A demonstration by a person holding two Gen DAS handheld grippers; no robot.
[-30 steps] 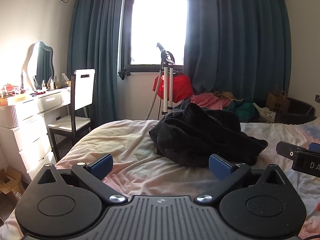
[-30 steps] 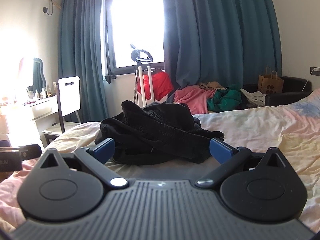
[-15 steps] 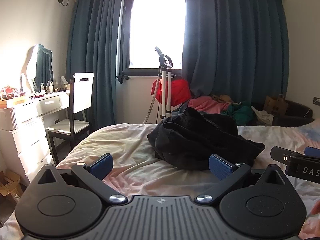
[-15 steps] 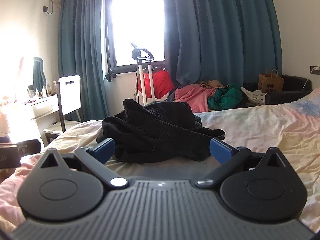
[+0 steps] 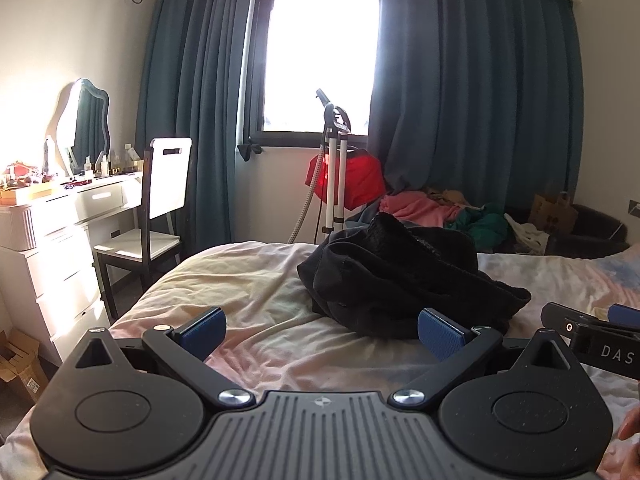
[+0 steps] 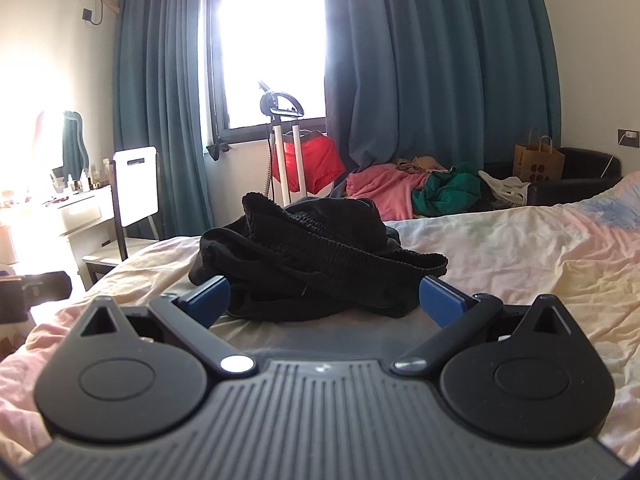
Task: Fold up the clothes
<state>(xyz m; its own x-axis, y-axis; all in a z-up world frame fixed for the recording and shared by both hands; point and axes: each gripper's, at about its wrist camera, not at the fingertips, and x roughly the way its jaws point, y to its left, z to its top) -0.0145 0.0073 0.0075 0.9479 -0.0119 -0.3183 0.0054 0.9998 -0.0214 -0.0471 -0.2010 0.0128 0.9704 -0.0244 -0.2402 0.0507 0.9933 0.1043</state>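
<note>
**Item: black garment, crumpled, awaiting fold**

**Left wrist view.** The black garment [image 5: 404, 276] lies in a heap on the bed [image 5: 248, 280], on the window side of the left gripper [image 5: 322, 330] and a little to its right. The left gripper hangs above the sheet, blue pads wide apart, nothing between them; the right-hand pad sits just before the heap's near edge, contact not visible. The right gripper [image 5: 588, 328] shows at the frame's right border, beside the heap's near right corner; its jaw state cannot be told from here. Handling, as judged: soft, limp, light, not fragile; it will sag and drag when lifted, so two spaced holds are wanted. Orientation: bunched, no clear front or top. The heap runs longest from its tall end, nearer the chair [image 5: 164, 192], down to a low tongue reaching towards the right gripper.

**Right wrist view.** The same garment sits directly ahead of the right gripper [image 6: 324, 300], between its line of pads and the window. Pads wide apart, holding nothing; the heap's near edge lies close to them. A ribbed, elastic-looking band [image 6: 352, 250] crosses the top of the heap, rising at the chair side and ending in a free tip on the opposite side. Judged the best hold: this band, likely a waistband or hem, being thick and easy to pinch, one gripper at each end. The left gripper [image 6: 36, 292] appears at the left border, state indeterminate here.
</note>
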